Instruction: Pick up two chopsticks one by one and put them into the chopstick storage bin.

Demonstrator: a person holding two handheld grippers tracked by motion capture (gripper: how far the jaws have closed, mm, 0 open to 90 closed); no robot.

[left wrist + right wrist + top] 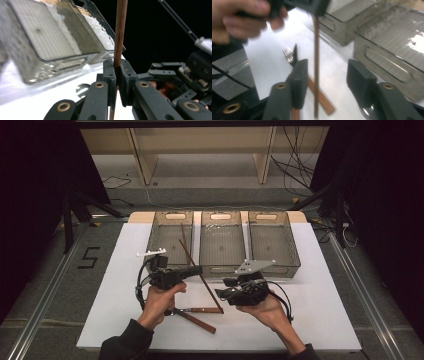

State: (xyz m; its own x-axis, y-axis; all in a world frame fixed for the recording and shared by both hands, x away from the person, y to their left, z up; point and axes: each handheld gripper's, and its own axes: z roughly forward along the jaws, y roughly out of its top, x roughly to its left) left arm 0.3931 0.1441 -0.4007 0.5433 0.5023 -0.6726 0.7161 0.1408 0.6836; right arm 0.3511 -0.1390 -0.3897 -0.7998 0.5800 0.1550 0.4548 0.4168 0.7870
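Left gripper (117,75): jaws clamped on a brown chopstick (120,32), which rises past them.
Right gripper (325,77): jaws apart, nothing pressed; the chopstick stands between them, touching neither pad.
High view: the held chopstick (200,276) slants from the left bin (170,227) down to the white table (320,310), between the two grippers.
Right gripper view adds: fork tines (289,55) and a wooden handle (322,98) on the table.
Left gripper view adds: the close grip on the chopstick.
Counts: three clear bins in the far row; two grippers; two wooden-handled utensils near the left hand (159,302).
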